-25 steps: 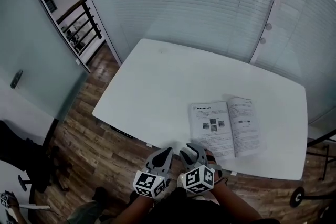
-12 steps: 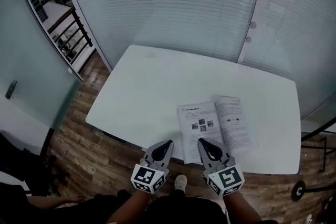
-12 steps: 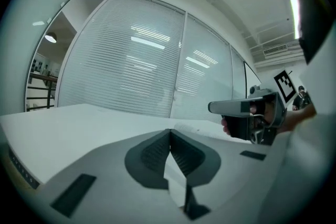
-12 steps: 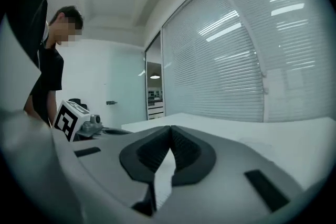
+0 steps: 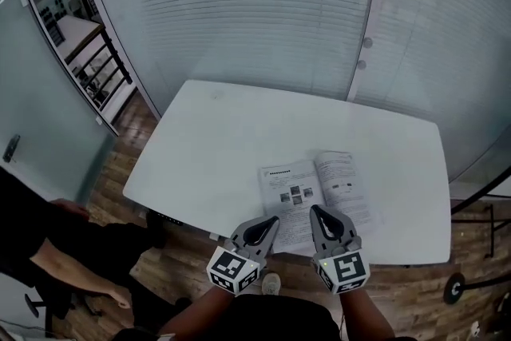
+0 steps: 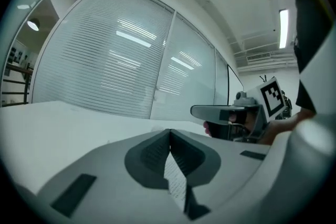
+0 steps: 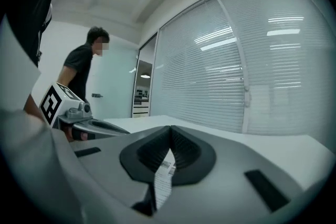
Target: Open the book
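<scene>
Plainly, your left tool has its two jaws pressed together tip to tip, with nothing gripped. Your right tool stands the same way, jaws closed flat against each other and empty. In each tool's own view a strip of printed page shows through the narrow slot behind the closed tips, lying beneath the tool and not between the pads.

The book lies open on the white bench, close to the edge nearest you and right of the middle. Its left page carries a few small pictures and its right page is text. From the head view, you hold both tools side by side at the book's near edge. The left one points toward its near left corner and the right one sits over the lower part near the spine. Whether either tip touches paper cannot be told.

A person stands on the wooden floor to your left.
</scene>
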`<state>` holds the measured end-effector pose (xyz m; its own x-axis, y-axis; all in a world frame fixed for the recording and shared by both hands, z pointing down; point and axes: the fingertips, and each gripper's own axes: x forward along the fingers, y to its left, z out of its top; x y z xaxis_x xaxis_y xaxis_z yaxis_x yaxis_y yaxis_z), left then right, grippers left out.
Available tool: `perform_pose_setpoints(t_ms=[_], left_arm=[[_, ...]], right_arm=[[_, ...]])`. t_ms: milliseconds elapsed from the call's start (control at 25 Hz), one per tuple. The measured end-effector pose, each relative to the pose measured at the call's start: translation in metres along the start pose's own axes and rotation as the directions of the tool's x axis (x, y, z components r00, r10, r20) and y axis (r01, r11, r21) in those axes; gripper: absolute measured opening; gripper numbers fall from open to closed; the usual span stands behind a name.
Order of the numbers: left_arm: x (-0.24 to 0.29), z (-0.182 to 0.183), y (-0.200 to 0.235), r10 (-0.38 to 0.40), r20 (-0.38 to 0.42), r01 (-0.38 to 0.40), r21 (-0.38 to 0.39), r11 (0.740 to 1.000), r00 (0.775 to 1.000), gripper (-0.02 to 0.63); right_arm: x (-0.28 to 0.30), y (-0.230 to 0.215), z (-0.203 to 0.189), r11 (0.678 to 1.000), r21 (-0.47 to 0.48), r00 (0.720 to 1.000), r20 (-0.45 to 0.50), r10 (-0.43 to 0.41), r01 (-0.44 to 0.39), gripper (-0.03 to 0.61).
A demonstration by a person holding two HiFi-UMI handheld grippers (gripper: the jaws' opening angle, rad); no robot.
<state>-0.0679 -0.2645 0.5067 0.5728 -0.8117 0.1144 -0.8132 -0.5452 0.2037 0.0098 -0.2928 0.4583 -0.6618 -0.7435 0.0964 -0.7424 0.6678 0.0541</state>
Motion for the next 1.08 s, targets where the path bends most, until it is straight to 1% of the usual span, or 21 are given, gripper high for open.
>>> perform_pose_setpoints(t_ms=[40,80,200,240,280,360,560,600,760,880,1080], left_arm=[[0.000,-0.001,0.003,0.011,0.000,-0.011,0.006,1.000,1.000,0.011],[-0.001,-0.001,0.005,0.021,0.000,-0.021,0.014,1.000,1.000,0.011],[0.001,0.000,0.011,0.041,0.003,-0.041,0.035,0.999,0.999,0.011],[0.002,0.002,0.013,0.044,0.008,-0.045,0.030,0.999,0.999,0.011],[0.003,0.004,0.015,0.048,0.014,-0.048,0.023,0.999,0.999,0.011],[0.005,0.008,0.016,0.049,0.022,-0.050,0.024,0.998,0.999,0.011],[0.007,0.012,0.015,0.042,0.018,-0.043,0.073,0.996,0.999,0.011],[0.007,0.012,0.015,0.042,0.019,-0.044,0.082,0.996,0.999,0.011],[0.007,0.014,0.017,0.045,0.025,-0.047,0.113,0.992,0.999,0.011],[0.010,0.017,0.016,0.034,0.028,-0.037,0.121,0.992,0.999,0.011],[0.013,0.020,0.011,0.017,0.027,-0.021,0.137,0.990,0.999,0.011]], right_arm=[[0.000,0.002,-0.001,1.000,-0.002,1.000,0.001,-0.004,0.004,0.004],[0.000,0.002,-0.004,1.000,0.017,1.000,0.002,-0.008,0.008,0.004],[-0.001,0.001,-0.015,0.988,0.156,1.000,0.005,-0.009,0.008,0.003],[0.000,0.001,-0.016,0.983,0.183,1.000,0.010,-0.013,0.011,0.003],[0.000,0.002,-0.015,0.982,0.188,1.000,0.015,-0.022,0.019,0.003],[0.002,0.002,-0.013,0.986,0.165,0.999,0.016,-0.039,0.035,0.003],[0.004,0.001,-0.013,0.994,0.099,0.998,0.014,-0.055,0.053,0.003],[0.002,0.000,-0.010,0.993,0.103,0.998,0.029,-0.062,0.059,0.003],[-0.006,-0.011,0.002,0.981,0.174,0.990,0.095,-0.100,0.082,0.002],[-0.007,-0.015,0.007,0.983,0.155,0.988,0.104,-0.114,0.097,0.002],[-0.005,-0.017,0.011,0.988,0.118,0.988,0.107,-0.114,0.101,0.002]])
